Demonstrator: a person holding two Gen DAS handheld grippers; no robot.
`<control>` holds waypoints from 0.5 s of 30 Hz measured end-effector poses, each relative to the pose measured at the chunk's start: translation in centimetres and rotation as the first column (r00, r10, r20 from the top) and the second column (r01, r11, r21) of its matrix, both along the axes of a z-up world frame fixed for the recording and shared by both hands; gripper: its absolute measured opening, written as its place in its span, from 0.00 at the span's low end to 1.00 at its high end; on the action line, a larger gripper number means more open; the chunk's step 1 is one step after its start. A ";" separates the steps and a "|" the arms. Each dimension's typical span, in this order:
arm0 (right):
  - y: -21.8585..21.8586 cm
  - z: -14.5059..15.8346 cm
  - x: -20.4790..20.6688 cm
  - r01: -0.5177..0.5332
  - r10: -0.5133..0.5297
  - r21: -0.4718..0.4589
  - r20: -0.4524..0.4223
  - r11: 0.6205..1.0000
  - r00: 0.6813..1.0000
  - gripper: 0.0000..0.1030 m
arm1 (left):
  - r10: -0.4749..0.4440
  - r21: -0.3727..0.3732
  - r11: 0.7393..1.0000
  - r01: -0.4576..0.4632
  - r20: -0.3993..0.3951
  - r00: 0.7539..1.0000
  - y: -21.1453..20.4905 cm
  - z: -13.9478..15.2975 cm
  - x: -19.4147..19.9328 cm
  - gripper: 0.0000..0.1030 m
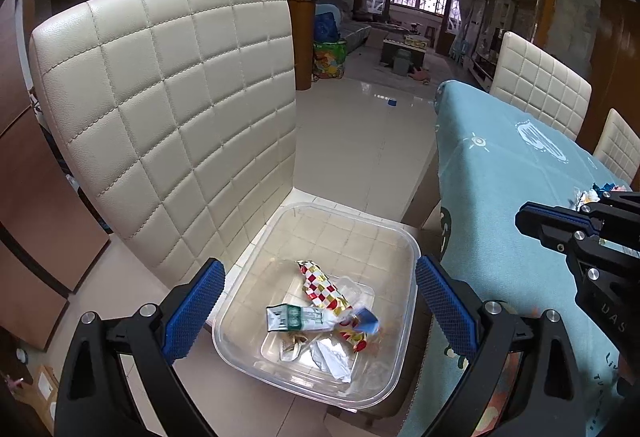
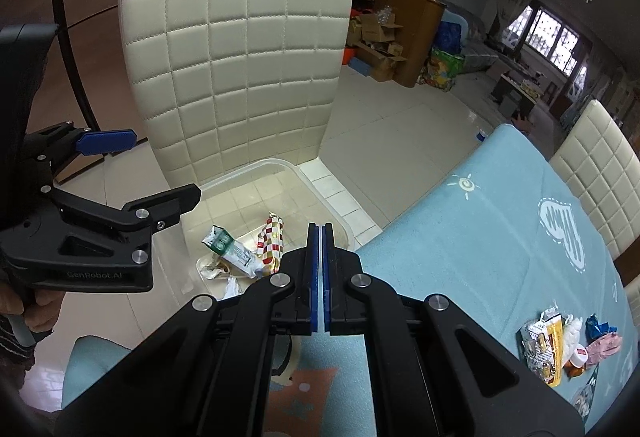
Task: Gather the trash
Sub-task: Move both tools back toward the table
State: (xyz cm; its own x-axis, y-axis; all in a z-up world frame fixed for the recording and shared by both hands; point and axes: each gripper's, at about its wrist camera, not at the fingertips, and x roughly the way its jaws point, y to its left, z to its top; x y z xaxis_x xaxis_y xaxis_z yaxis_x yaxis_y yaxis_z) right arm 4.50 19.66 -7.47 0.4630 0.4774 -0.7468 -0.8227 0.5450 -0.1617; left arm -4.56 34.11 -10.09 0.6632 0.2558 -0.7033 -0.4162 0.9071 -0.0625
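The trash is divided between two locations. A clear plastic container rests on the seat of a cream quilted chair and holds a red-and-white checkered wrapper, a green-and-white carton, a small blue-and-white packet and crumpled white paper. A second pile of wrappers lies on the surface, which is covered by a light blue patterned cloth, well apart from the container.

The left tool hangs directly above the container, its blue pads spread wide to either side of the rim; it is released and grasps nothing. The right tool is positioned over the near edge of the surface, beside the container. Its blue pads are pressed flat together, clenched, with nothing visible between them.

Two further cream chairs stand along the far side of the surface. The floor is pale glossy tile.
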 end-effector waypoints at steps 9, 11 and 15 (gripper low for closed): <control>-2.0 0.2 0.8 0.056 -0.056 0.005 -0.014 0.998 0.998 0.04 | -0.022 -0.014 1.000 0.022 0.001 1.000 -0.8 0.4 0.4 0.91; -3.1 0.2 1.3 0.081 -0.081 0.009 -0.025 0.997 0.996 0.05 | -0.037 -0.008 0.999 0.037 0.004 0.999 -1.5 0.7 0.5 0.91; -6.3 0.2 2.6 0.158 -0.157 0.012 -0.043 0.987 0.987 0.05 | -0.074 0.007 0.997 0.074 0.009 0.997 -3.2 1.5 0.9 0.91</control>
